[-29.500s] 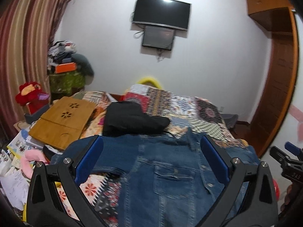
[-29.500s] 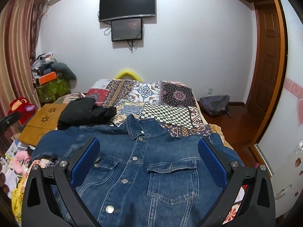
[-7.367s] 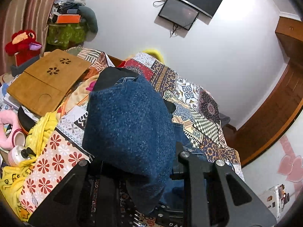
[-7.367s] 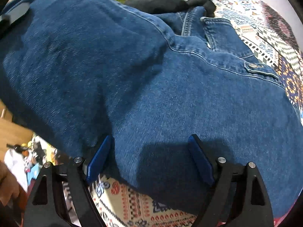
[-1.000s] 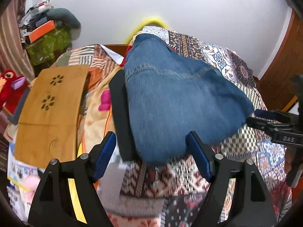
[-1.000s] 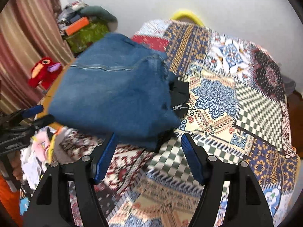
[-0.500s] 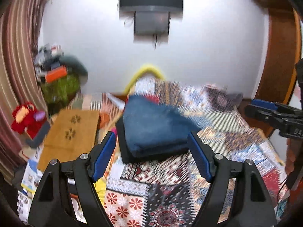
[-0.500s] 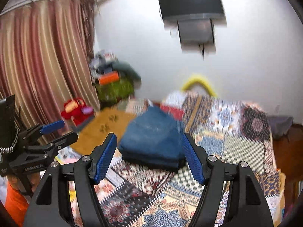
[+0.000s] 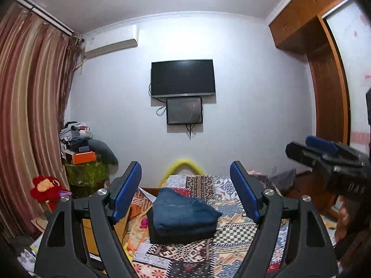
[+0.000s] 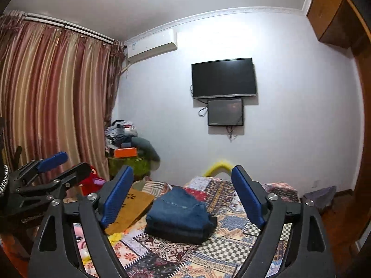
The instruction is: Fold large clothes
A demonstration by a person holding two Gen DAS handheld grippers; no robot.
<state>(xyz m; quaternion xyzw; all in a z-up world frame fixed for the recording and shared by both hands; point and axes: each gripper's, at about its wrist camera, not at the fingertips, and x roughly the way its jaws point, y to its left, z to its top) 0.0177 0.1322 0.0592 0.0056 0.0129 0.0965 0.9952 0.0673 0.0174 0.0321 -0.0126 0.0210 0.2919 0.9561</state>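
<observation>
The blue denim jacket (image 9: 183,210) lies folded into a compact bundle on top of a folded black garment (image 9: 180,234) on the patchwork bed; it also shows in the right wrist view (image 10: 178,213), with the black garment (image 10: 185,234) under it. My left gripper (image 9: 185,185) is open and empty, held well back from and above the stack. My right gripper (image 10: 183,192) is open and empty too, also back from the stack. Each gripper appears at the edge of the other's view: the right one (image 9: 324,153), the left one (image 10: 48,171).
The patchwork bedspread (image 9: 231,236) covers the bed. A wooden lap desk (image 10: 132,206) lies left of the stack. A red plush toy (image 9: 46,190), a cluttered green stand (image 9: 85,173), curtains (image 10: 46,104), a wall TV (image 9: 183,78) and a wooden door (image 9: 329,106) surround it.
Both grippers have pulled back and tilted up from the folded jacket. The stack now looks smaller and farther away; it has not moved.
</observation>
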